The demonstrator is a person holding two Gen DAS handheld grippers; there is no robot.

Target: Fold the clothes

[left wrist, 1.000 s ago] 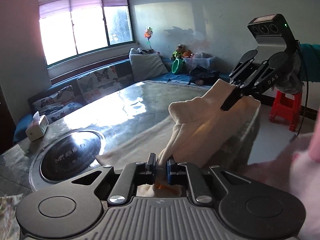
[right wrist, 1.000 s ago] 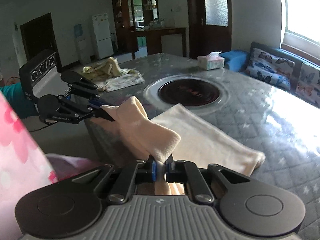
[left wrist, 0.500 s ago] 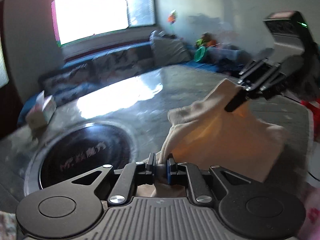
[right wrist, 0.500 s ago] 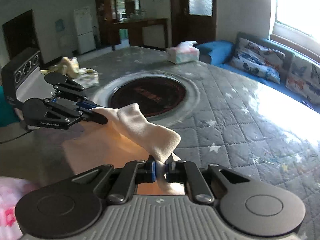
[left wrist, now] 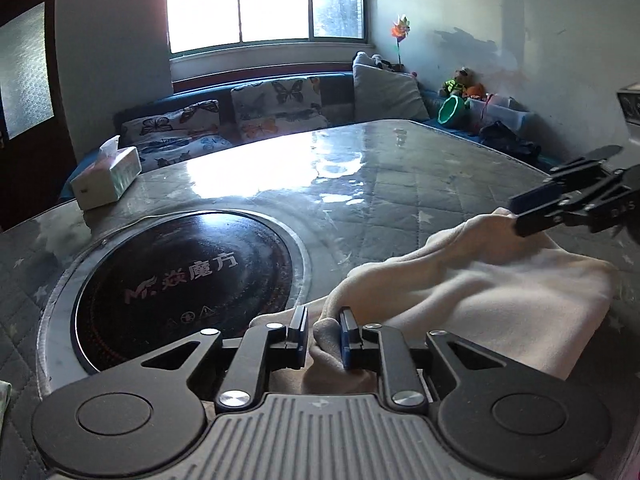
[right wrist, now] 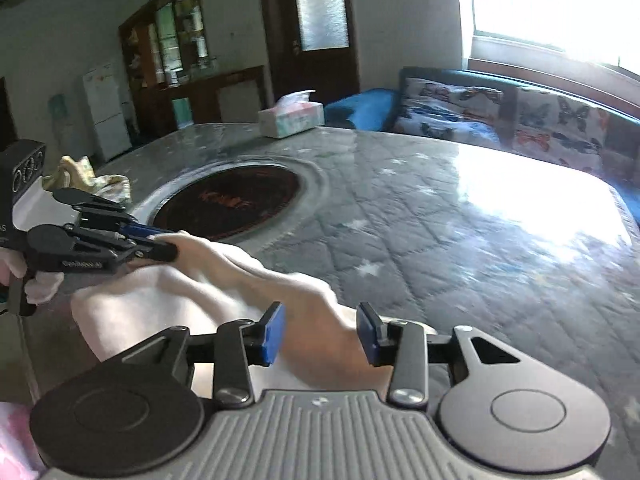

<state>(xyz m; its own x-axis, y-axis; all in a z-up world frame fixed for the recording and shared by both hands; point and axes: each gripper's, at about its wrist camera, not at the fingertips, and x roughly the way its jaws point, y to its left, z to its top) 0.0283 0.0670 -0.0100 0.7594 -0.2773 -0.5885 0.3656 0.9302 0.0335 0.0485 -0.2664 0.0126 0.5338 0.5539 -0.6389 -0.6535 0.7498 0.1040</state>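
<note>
A cream cloth lies folded on the quilted grey table, beside the round black cooktop. My left gripper has its jaws slightly parted around a bunched corner of the cloth. My right gripper is open, its blue pads well apart over the cloth's edge. In the left wrist view the right gripper shows at the far right, parted above the cloth's corner. In the right wrist view the left gripper sits at the cloth's other corner.
A tissue box stands at the table's far left edge. A crumpled yellowish garment lies beyond the cooktop. A sofa with butterfly cushions runs behind the table under the window.
Both grippers carried the cloth's lifted edge forward and down onto the table. The right gripper's jaws opened wide and let go. The left gripper's jaws have parted a little.
</note>
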